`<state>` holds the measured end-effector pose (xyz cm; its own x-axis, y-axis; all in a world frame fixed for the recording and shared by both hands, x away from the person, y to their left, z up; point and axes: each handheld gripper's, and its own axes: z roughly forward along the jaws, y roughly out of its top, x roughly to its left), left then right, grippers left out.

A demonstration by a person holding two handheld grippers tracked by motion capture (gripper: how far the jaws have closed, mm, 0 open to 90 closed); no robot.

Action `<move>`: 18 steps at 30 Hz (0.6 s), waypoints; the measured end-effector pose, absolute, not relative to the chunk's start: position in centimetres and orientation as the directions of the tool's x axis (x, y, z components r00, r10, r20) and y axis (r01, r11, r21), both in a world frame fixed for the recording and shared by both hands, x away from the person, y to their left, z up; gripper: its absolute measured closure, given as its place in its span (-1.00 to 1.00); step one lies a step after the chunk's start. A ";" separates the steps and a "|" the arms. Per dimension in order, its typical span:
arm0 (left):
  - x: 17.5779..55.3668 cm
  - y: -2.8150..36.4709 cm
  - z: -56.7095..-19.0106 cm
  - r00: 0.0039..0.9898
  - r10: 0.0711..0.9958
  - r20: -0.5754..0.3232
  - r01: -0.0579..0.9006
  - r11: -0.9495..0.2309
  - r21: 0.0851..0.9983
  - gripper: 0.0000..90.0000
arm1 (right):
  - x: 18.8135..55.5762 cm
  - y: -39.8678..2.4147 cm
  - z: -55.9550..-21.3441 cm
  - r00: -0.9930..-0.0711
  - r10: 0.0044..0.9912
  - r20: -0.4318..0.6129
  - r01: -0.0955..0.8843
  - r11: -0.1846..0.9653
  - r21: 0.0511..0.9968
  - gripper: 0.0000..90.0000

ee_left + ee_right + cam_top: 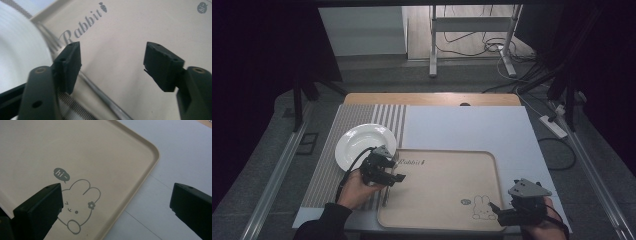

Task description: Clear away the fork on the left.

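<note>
The left gripper [112, 65] had its fingers [68, 62] spread, nothing clamped; the fork [100, 96] lay below them along the beige tray's [442, 190] left rim, beside the white plate [362, 142]. Best lift straight up, clear of handle and rim. The right gripper's [115, 212] fingers gaped wide, empty, over the tray corner; open bench [472, 130] lay beyond.

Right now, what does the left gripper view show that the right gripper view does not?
Left gripper view: the plate, a metal utensil along the edge of the tray, and the word Rabbit. Right gripper view: the bunny drawing and the white sheet under the tray. Both: the tray, and open jaws, on the left gripper and the right gripper.
</note>
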<state>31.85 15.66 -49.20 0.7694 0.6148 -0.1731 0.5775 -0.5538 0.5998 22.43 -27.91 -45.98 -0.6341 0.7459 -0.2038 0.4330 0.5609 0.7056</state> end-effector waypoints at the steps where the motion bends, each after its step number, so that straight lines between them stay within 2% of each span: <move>1: 31.9 15.7 -49.2 0.769 0.615 -0.173 0.577 -0.554 0.600 -0.36 | 22.4 -27.9 -46.0 -0.634 0.746 -0.204 0.433 0.561 0.706 -1.00; 5: 31.8 16.4 -49.0 0.758 0.629 -0.174 0.584 -0.534 0.611 -0.42 | 22.5 -27.9 -46.0 -0.634 0.747 -0.202 0.436 0.560 0.704 -1.00; 18: 31.5 17.4 -48.9 0.736 0.657 -0.163 0.590 -0.505 0.630 -0.85 | 22.5 -27.9 -46.0 -0.632 0.748 -0.203 0.435 0.559 0.706 -1.00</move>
